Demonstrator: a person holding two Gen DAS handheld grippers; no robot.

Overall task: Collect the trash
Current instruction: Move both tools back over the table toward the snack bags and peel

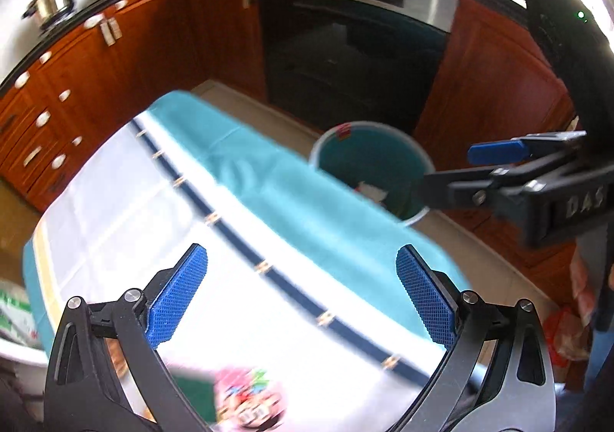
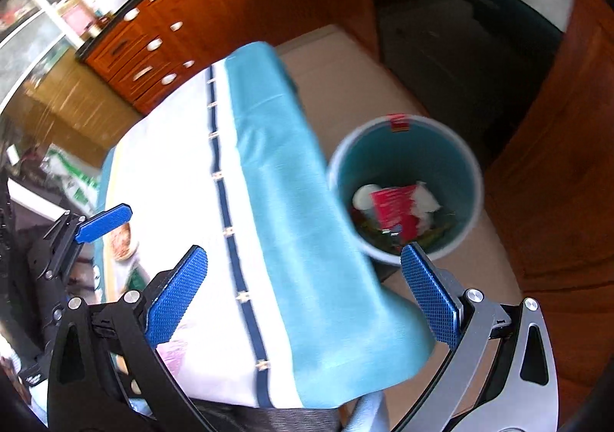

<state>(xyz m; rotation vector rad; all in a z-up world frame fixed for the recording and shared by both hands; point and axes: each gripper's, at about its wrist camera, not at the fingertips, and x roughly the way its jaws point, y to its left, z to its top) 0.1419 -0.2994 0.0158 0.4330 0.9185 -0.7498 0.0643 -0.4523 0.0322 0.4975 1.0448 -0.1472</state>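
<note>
L gripper (image 1: 301, 293) spread wide, empty, over tablecloth (image 1: 126, 224). R gripper (image 2: 303, 295) also wide open, nothing held. Teal bin (image 2: 470, 163) stood on floor at 2 o'clock off table edge; red packet (image 2: 393, 207) & white scraps (image 2: 424, 201) lay inside. Pink wrapper (image 1: 249, 399) on cloth at 6 o'clock, L view, blurred.

A round teal bin (image 2: 406, 159) with a pale rim stands upright on the floor just beside the cloth-covered table. Inside lie a red carton (image 2: 393, 211), a white cup (image 2: 364, 197), crumpled white paper (image 2: 426, 201) and darker scraps. A pink printed wrapper (image 1: 249, 397) lies on the tabletop, blurred.
</note>
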